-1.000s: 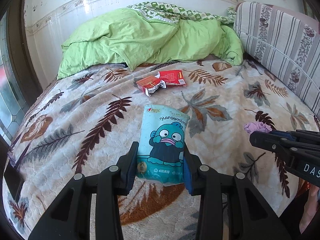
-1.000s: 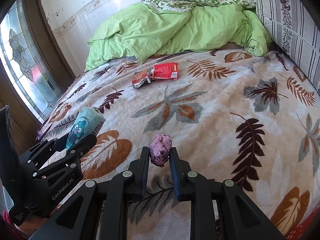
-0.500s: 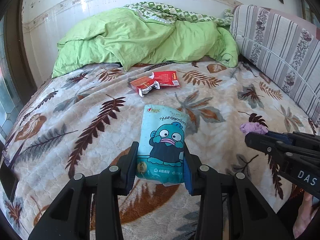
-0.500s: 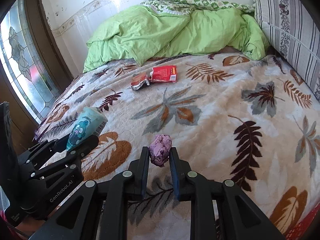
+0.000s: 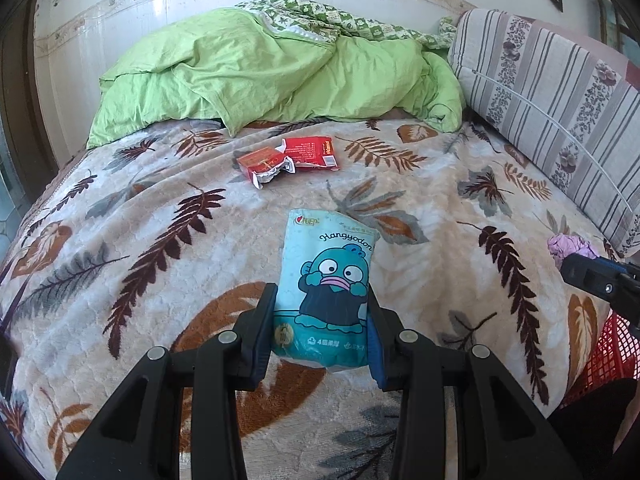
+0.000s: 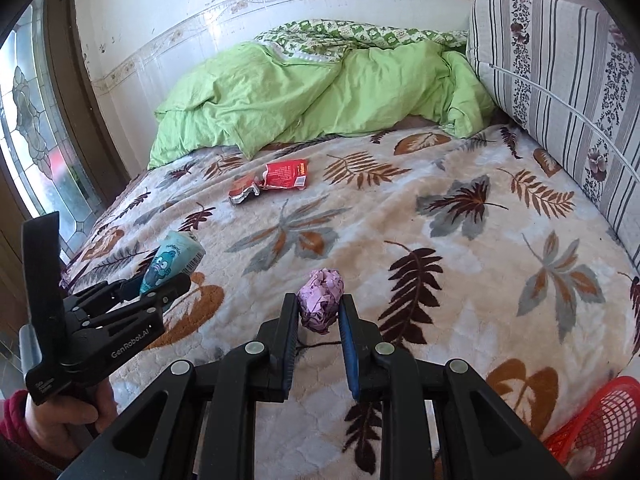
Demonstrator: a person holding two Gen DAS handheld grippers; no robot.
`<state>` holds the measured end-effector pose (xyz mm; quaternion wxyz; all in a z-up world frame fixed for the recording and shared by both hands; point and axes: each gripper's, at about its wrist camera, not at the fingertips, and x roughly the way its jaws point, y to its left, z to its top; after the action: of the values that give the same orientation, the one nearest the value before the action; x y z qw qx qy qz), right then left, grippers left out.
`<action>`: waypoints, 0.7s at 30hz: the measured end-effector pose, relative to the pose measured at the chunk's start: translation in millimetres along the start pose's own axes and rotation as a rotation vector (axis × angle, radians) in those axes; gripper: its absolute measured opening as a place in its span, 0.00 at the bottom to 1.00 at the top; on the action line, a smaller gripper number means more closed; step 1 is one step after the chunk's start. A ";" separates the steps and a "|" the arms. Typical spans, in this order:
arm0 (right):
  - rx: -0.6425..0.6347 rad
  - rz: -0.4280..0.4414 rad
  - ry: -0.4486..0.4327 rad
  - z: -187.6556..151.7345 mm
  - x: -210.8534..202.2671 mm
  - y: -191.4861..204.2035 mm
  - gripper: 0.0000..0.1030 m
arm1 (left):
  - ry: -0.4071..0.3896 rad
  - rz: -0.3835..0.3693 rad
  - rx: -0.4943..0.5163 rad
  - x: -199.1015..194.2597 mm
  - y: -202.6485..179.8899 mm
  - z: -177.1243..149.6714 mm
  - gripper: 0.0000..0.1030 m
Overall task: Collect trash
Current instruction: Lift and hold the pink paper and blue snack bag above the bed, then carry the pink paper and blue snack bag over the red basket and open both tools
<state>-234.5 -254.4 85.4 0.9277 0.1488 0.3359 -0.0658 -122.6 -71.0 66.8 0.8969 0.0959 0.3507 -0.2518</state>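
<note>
Left wrist view: the left hand-held gripper is clamped on a teal tissue pack, whose long axis runs straight ahead along the fingers, above a leaf-patterned bed. Further ahead lie torn red wrappers, well apart from the pack. To its right the right hand-held gripper carries a purple paper wad; below that, at the bed's near edge, shows a red basket.

Right wrist view: the right hand-held gripper is closed on the purple paper wad. The red basket sits low to its right, off the bed's edge, the likely drop point and nearer this hand than the left. The left hand-held gripper hangs to its left with the teal tissue pack. The red wrappers lie ahead, with open blanket between; a striped cushion bounds the right side.
</note>
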 end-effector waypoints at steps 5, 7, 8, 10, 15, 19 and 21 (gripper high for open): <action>-0.014 0.002 0.011 -0.9 4.5 4.9 0.20 | -0.006 0.000 0.013 -2.0 -1.0 -1.2 0.37; -0.020 0.015 0.004 -0.6 3.2 7.6 0.20 | -0.011 -0.016 0.019 -3.5 -3.3 -1.6 0.37; -0.018 0.024 0.002 -0.4 1.3 8.2 0.20 | -0.015 -0.026 0.027 -4.8 -6.0 -1.9 0.37; -0.009 0.040 0.004 -2.2 -3.2 6.1 0.20 | -0.026 -0.034 0.055 -8.0 -14.2 -2.9 0.37; 0.038 0.070 -0.007 -12.4 -35.7 -14.4 0.20 | -0.039 -0.099 0.123 -23.1 -45.7 -5.7 0.37; 0.078 0.020 -0.026 -24.6 -73.3 -47.9 0.20 | -0.050 -0.208 0.176 -42.2 -83.3 -1.9 0.37; 0.104 -0.018 -0.033 -33.5 -93.3 -69.0 0.20 | -0.058 -0.264 0.226 -53.8 -109.6 0.0 0.37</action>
<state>-341.4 -306.9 104.9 0.9235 0.1926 0.3182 -0.0938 -213.2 -144.0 103.7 0.8494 0.1421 0.3035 -0.4077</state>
